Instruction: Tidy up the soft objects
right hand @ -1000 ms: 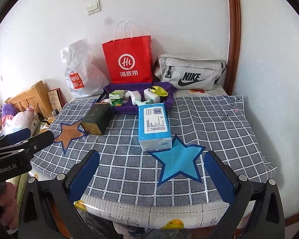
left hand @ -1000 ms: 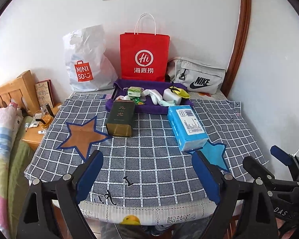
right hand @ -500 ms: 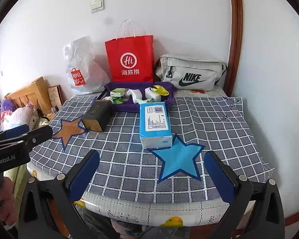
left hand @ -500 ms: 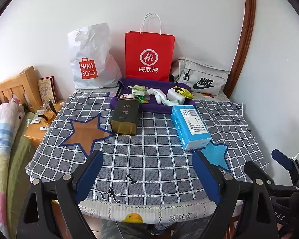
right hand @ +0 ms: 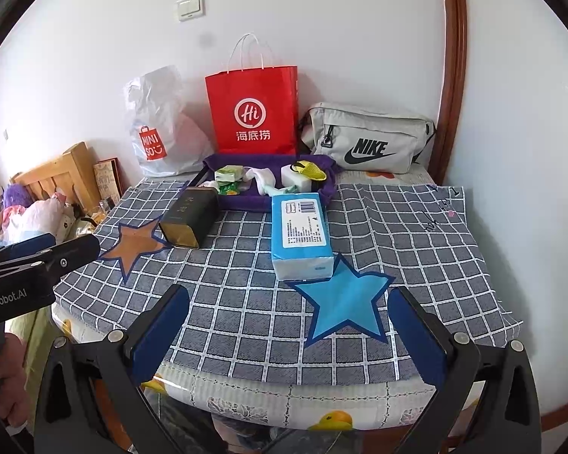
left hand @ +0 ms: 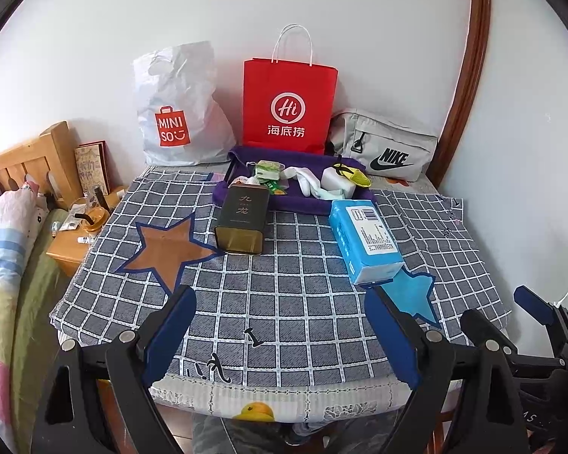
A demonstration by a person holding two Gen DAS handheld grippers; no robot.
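Both tools, left tool (left hand: 280, 335) and right tool (right hand: 287, 331), gape wide, empty; blue tissue pack (right hand: 301, 236) lies ahead of them, well apart, on the tabletop (right hand: 416, 249).

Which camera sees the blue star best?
The right wrist view: the whole blue star lies open on the checked cloth beside the tissue pack. In the left wrist view, a gripper finger and the pack hide part of it.

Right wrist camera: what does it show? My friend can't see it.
The open right gripper hovers at the near edge of a checkered tablecloth. A blue tissue pack lies just behind a blue star, with a purple tray behind it.
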